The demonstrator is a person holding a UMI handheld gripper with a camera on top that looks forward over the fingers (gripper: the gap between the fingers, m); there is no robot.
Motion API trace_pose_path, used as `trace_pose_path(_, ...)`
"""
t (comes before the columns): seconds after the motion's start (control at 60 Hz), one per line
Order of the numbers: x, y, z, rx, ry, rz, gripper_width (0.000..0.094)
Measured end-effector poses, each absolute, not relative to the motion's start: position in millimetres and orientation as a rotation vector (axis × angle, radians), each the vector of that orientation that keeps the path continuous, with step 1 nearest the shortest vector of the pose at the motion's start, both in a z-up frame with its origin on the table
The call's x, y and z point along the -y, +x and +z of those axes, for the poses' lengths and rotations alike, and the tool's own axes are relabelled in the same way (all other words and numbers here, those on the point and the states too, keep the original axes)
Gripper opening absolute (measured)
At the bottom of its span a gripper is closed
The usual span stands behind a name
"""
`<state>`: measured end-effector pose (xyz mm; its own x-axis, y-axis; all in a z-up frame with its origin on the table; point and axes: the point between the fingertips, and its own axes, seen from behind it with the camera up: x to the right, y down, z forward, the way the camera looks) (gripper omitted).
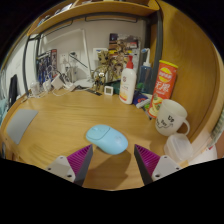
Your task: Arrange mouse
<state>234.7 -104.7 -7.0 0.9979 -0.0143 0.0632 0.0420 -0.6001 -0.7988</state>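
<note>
A light blue mouse (106, 138) lies on the wooden desk (60, 125), just ahead of my fingers and slightly left of the middle between them. My gripper (112, 160) is open and empty, its magenta pads (80, 161) wide apart above the desk. The mouse's near edge reaches the line of the fingertips, with a gap to each finger.
A white mug with a face (171, 118) stands to the right of the mouse, with a clear cup (180, 148) nearer. A white spray bottle (127, 81), an orange canister (165, 80), a small plant (104, 72) and a grey mouse pad (17, 125) stand around.
</note>
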Motion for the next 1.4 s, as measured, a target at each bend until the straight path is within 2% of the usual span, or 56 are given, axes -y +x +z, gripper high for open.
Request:
trace_pose_path(0.233,55.5,245.5,-11.3,0.001,-2.227,0.023,0.0838)
trace_pose_path(0.35,37.5,254.1,-11.6,0.006,-2.220,0.032,0.0800)
trace_pose_path(0.467,28.9,259.5,-11.0,-0.012,-2.218,0.036,0.0707)
trace_pose_path(0.617,28.6,261.8,-10.4,-0.041,-2.200,0.017,0.0662)
trace_pose_path(0.633,28.6,262.9,-10.5,-0.048,-2.197,0.010,0.0570)
trace_pose_path(0.75,30.3,262.8,-10.7,-0.092,-2.190,0.004,0.0504)
trace_pose_path(0.933,30.9,261.8,-12.3,-0.157,-2.216,-0.017,0.0313)
trace_pose_path(1.133,29.6,256.6,-9.9,-0.198,-2.239,-0.061,0.0291)
trace_pose_path(1.233,22.4,245.7,27.2,-0.192,-2.205,-0.114,0.0291)
trace_pose_path(1.4,-9.1,177.5,138.0,-0.159,-2.057,-0.096,0.0293)
